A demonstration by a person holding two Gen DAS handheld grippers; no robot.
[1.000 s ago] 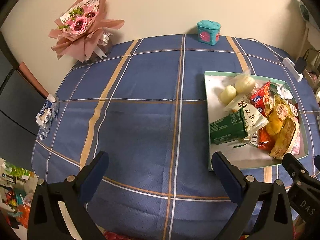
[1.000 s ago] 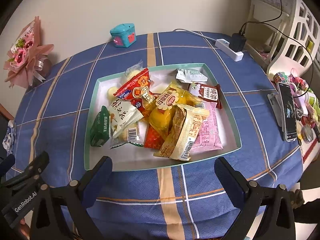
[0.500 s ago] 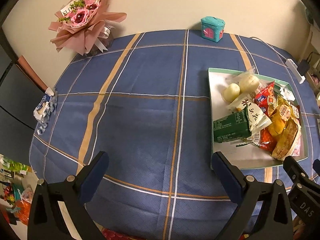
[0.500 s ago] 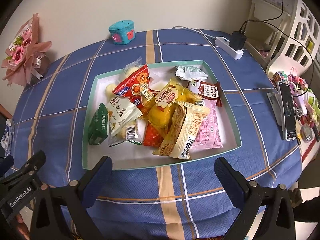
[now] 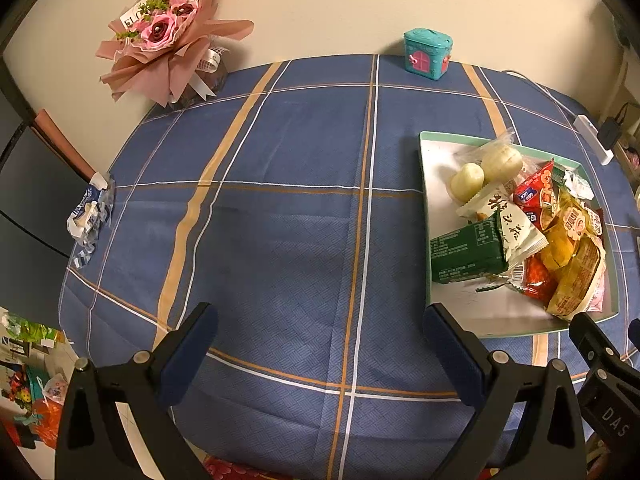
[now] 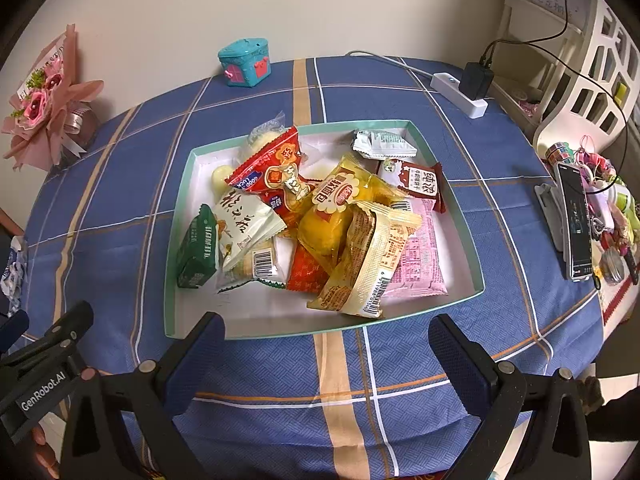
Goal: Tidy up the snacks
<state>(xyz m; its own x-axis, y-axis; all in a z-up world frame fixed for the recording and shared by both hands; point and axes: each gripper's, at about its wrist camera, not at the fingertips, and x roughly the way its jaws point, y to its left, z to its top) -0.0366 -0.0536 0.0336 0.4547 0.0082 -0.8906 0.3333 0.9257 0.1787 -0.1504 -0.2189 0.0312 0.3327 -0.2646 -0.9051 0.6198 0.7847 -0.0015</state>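
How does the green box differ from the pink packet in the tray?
The green box is a rigid dark carton with white print; the pink packet is a soft, flat pale wrapper. The green box sits at the tray's left edge, partly under a white packet; the pink packet lies on the right side, partly under a tan packet. Both are in the tray, and neither is gripped.

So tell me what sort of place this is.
Probably a home living or dining room: a checked tablecloth, a wrapped bouquet against the wall, and a power strip beside household clutter.
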